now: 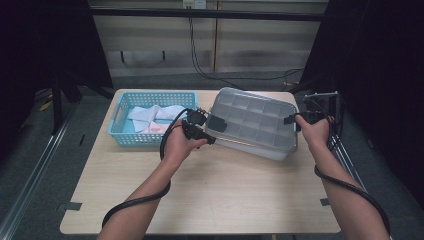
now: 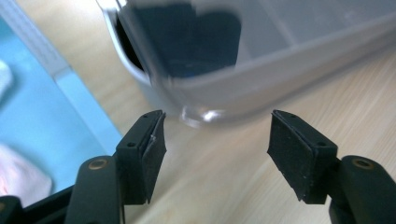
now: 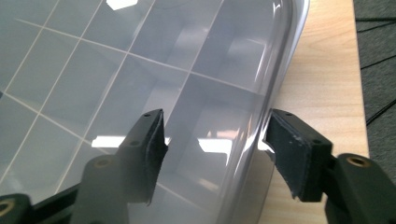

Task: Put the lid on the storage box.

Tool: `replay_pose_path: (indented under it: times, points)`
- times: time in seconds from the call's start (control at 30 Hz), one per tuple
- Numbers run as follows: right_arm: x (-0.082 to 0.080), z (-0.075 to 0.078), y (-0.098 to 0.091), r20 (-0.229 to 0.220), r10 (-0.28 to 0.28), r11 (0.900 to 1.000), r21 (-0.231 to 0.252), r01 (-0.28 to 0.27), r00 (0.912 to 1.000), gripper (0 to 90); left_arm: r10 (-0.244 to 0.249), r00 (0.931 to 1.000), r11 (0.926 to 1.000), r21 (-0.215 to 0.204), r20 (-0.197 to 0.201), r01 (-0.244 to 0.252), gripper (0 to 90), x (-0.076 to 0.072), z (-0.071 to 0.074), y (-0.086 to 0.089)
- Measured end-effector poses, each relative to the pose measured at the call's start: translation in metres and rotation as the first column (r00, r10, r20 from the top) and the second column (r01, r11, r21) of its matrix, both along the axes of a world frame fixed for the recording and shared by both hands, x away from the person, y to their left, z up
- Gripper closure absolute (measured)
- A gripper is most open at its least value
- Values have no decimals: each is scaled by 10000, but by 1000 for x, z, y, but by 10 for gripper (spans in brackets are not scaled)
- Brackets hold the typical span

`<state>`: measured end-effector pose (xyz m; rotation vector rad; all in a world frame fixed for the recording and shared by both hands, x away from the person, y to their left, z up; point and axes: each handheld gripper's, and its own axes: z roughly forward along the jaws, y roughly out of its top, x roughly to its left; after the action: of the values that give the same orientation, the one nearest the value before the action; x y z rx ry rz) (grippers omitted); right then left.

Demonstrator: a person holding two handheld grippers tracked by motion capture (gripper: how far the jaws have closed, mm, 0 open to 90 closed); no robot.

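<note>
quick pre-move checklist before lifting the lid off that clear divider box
1. Right gripper astride the lid's edge: ok, one jaw over the lid, one outside its rim.
2. Right pads pressing the lid: cannot tell, the rim sits between them, but contact is not clear.
3. Left gripper on the box: not ok, its jaws stand open just short of the box corner, nothing between them.
4. Box seated on the table: cannot tell, its left end looks slightly raised.
5. Room on the left: not ok, the blue basket with cloths stands close beside the box.
</note>
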<state>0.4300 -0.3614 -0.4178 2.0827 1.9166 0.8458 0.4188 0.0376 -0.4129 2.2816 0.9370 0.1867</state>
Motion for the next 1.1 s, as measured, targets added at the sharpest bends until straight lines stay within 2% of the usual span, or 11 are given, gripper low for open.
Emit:
replay_pose_path:
  times: [0.03,0.1,0.17,0.3,0.37,0.43,0.57,0.8,1.0,1.1]
  points:
    - [0,0,0,-21,27,10000,-74,-27,10000,390,22,9999,10000,-23,137,-22,370,2,3,1]
    - [0,-1,-1,22,-51,10000,43,51,10000,395,35,9999,9998,198,115,-38,365,6,5,1]
    - [0,-1,-1,51,-98,9999,47,98,9999,394,-49,10000,9991,421,-41,51,353,9,5,2]
    - [-1,-1,-1,42,-82,9999,67,82,10000,395,-303,9989,9982,510,-347,321,345,4,0,1]
    - [-2,-1,-2,61,-76,9998,166,75,10000,390,-270,9980,9966,759,-569,313,348,3,-5,0]
    - [-3,-1,-2,154,-111,9996,273,107,9998,374,-230,9976,9978,605,-660,270,333,2,-7,0]
    - [-5,-2,0,89,-73,9998,166,72,9999,373,-191,9976,9976,646,-666,234,355,2,-9,1]
    - [-5,-3,-2,187,-161,9998,141,158,9997,419,-188,9982,9978,632,-573,224,321,0,-10,-5]
    - [4,-3,-4,288,-278,9996,82,275,9992,431,-318,9970,9967,718,-710,369,311,-4,-12,-7]
    - [11,-5,-6,581,-449,9990,32,448,9973,427,-345,9966,9959,813,-745,406,278,-6,-16,-7]
